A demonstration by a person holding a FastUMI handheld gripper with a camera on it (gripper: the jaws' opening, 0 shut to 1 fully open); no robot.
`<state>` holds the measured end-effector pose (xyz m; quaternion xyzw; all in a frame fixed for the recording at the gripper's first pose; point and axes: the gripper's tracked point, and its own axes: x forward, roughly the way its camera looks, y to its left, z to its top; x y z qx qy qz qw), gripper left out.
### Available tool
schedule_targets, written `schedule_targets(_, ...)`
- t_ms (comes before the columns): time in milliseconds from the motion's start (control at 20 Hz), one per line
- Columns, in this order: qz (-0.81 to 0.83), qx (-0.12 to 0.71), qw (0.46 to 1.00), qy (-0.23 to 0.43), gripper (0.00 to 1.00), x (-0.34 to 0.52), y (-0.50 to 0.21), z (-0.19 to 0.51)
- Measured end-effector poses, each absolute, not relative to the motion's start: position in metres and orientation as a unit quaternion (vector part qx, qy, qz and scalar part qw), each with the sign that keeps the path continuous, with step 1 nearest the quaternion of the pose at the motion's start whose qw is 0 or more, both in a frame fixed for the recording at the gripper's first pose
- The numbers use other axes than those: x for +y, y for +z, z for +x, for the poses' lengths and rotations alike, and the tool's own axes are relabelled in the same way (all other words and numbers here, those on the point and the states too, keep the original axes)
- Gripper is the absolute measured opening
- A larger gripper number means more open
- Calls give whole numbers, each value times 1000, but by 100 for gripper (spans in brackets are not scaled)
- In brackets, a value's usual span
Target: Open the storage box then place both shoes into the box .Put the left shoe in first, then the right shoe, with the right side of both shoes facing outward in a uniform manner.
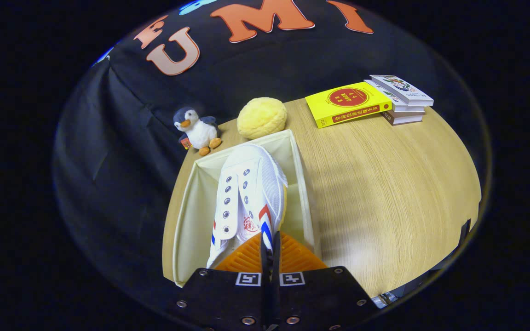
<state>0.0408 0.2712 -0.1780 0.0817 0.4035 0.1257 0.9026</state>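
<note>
- The white shoe (249, 193), with red and blue stripes on its side, hangs toe-forward over the open storage box (187, 220), its toe toward twelve o'clock and its heel collar caught at the gripper (270, 250).
- The box stands open on the wooden surface (375, 193), its cream fabric walls showing on both sides of the shoe; whether another shoe already lies inside I cannot tell.
- To do this step well, I judge the shoe should go down level and lengthwise, kept off the box walls, with its right side turned outward before the gripper lets go.
- The gripper's fingers stand nearly together, pinched on the shoe's heel edge, with only that thin rim between them.
- Beyond the box at twelve o'clock sits a yellow round cushion (262, 117), touching or just beside the far wall.
- A plush penguin (197, 130) stands at eleven o'clock from the box.
- At about two o'clock, well apart, a yellow book (348, 103) lies beside a small stack of books (401, 99).
</note>
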Motion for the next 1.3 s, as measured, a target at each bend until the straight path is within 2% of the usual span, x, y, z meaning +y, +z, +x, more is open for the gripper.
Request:
schedule_targets(300,50,418,900,113,4,275,-188,39)
schedule_targets(450,57,401,905,130,31,287,-169,39)
schedule_targets(600,47,371,918,132,50,283,-140,46)
schedule_targets(650,46,362,922,133,60,282,-130,47)
schedule_targets(700,44,354,925,134,62,280,-122,48)
schedule_targets(950,28,306,943,127,92,265,-75,52)
schedule_targets(1050,21,284,951,124,98,261,-55,54)
schedule_targets(1300,-7,205,973,108,99,242,4,54)
